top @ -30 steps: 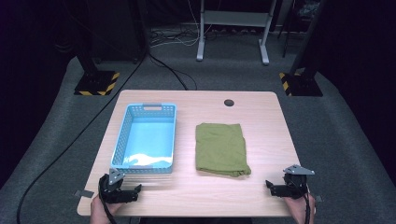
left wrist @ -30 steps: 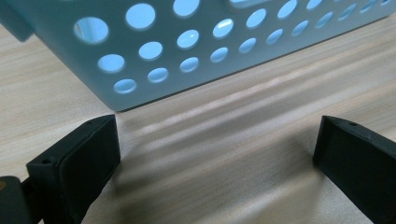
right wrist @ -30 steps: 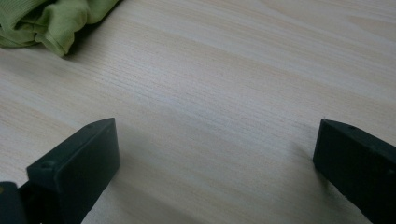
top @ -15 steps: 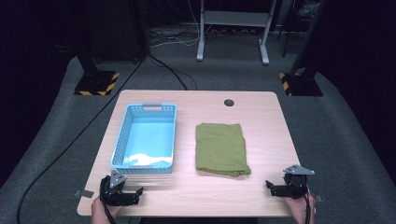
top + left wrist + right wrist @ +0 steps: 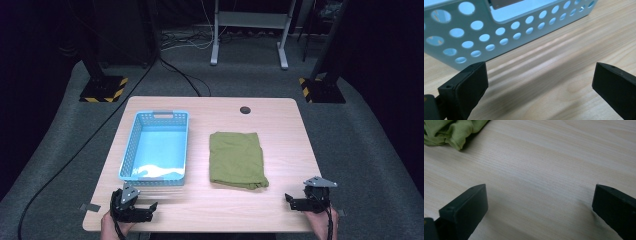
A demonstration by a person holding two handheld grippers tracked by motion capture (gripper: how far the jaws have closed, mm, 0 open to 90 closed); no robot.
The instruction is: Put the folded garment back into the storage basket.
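Near table edge, left hand-held gripper (image 5: 148,208) nudged right; both w/ jaws apart; right hand-held gripper (image 5: 291,200) unmoved.

The light wooden counter (image 5: 280,125) has rounded corners and a small dark round hole (image 5: 245,110) near its far edge. It stands on grey carpet (image 5: 370,150). Beyond it stands a white metal frame (image 5: 250,30) on two feet, with loose cables (image 5: 180,42) beside it. Two black posts rise from yellow-and-black striped bases (image 5: 103,89), one at each far corner.
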